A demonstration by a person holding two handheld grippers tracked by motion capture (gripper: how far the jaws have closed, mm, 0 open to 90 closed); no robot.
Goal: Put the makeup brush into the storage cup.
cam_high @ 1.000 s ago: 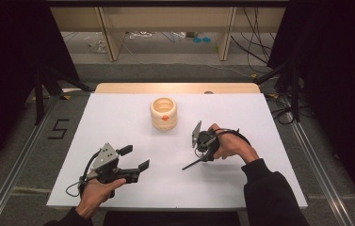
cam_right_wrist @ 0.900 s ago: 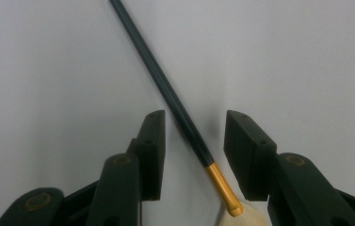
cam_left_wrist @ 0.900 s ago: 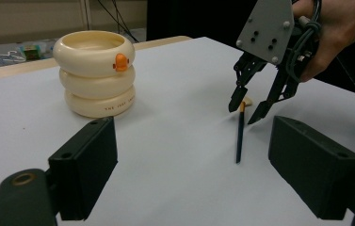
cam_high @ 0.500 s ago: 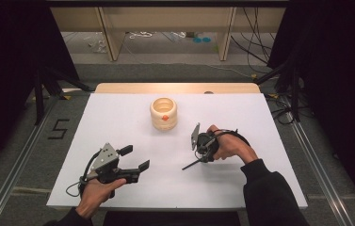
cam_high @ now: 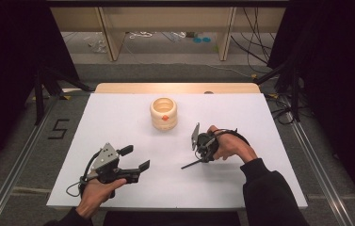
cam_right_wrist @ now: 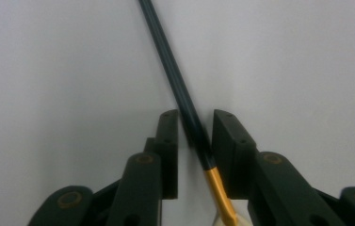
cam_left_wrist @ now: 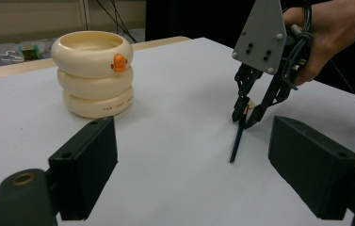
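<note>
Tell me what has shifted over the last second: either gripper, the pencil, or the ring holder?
Almost nothing. The right gripper stays closed around the dark pencil near its gold end, tip on the white table; at most it has crept slightly toward the person. The left gripper stays open and idle near the front edge. The cream ring holder has not moved.

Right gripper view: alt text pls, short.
The right hand-held gripper has its two black jaws set either side of a dark pencil near its gold ferrule, seemingly gripping it. The pencil runs up and away over the white table.
</note>
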